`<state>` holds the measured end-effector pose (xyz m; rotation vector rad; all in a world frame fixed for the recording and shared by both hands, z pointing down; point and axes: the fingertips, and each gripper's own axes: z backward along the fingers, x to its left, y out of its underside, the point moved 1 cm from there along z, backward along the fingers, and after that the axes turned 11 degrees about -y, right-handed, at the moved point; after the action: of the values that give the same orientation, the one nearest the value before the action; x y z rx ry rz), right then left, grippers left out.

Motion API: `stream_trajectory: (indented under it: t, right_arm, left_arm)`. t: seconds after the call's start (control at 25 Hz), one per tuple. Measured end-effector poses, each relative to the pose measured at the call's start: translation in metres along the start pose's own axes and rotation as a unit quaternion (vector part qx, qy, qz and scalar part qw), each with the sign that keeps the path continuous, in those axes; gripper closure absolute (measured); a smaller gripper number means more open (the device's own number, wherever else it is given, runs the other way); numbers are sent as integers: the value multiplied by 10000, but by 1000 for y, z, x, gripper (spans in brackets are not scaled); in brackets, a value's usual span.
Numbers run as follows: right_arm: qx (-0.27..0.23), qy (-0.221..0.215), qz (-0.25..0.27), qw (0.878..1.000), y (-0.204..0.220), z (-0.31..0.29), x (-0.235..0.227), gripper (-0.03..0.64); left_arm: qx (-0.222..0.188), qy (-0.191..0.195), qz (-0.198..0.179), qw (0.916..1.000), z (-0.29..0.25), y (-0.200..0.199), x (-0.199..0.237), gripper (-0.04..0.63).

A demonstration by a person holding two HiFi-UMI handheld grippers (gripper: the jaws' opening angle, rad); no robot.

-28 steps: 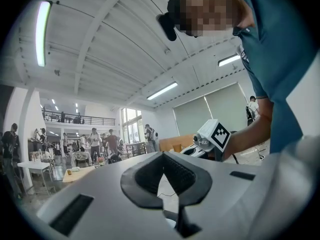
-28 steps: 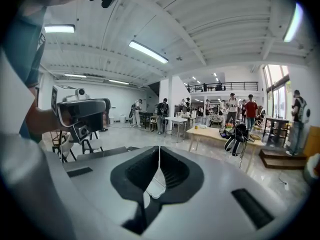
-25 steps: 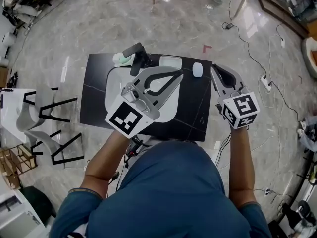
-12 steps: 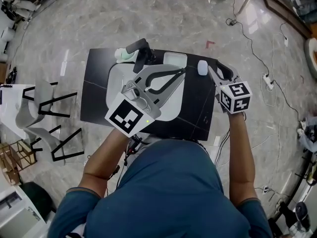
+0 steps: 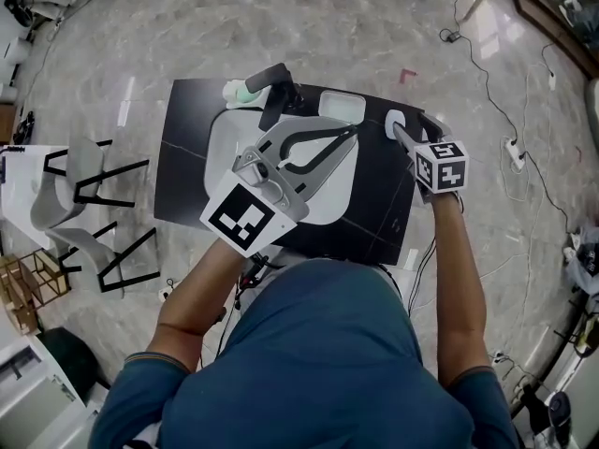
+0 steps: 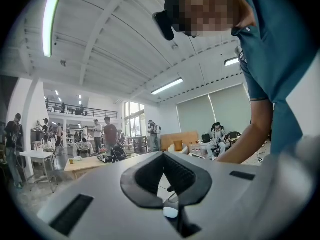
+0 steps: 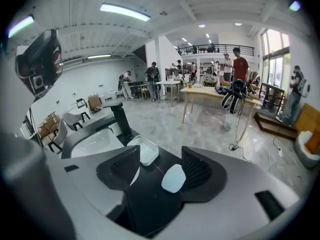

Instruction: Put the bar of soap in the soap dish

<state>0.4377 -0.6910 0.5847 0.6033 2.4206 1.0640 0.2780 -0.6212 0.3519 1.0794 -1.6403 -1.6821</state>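
Right gripper (image 7: 160, 160) jaws opening, bar of soap (image 7: 173, 178) between, nearer one finger; left gripper (image 6: 163, 158) closed

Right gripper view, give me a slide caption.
Right gripper, fingers opening, straddles the bar of soap on the black counter; empty soap dish beyond.

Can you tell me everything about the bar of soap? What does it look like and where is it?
The bar of soap is a smooth, whitish oval with rounded edges. It lies flat on the black countertop. It is not yet in the white soap dish, which sits apart from it, farther back. The soap is between the fingers of the right gripper, nearer the right-hand one. Those fingers are opening and do not squeeze it.
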Motion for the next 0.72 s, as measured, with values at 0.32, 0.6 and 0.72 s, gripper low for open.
stream_trajectory:
  t: [0.32,0.6,0.72]
  right_arm:
    - [458,158,-325,9983,33,-34,-24,318]
    - [832,208,-627,9943,60,-60,-40,285]
    - [987,189,-743,9922,73,-71,-44,285]
  left_arm:
    - [125,-68,146,9998,1,15,8,594]
    - [181,-72,234,9995,-1,24,11,594]
    - [219,-84,272,9994,-1,29,12,594]
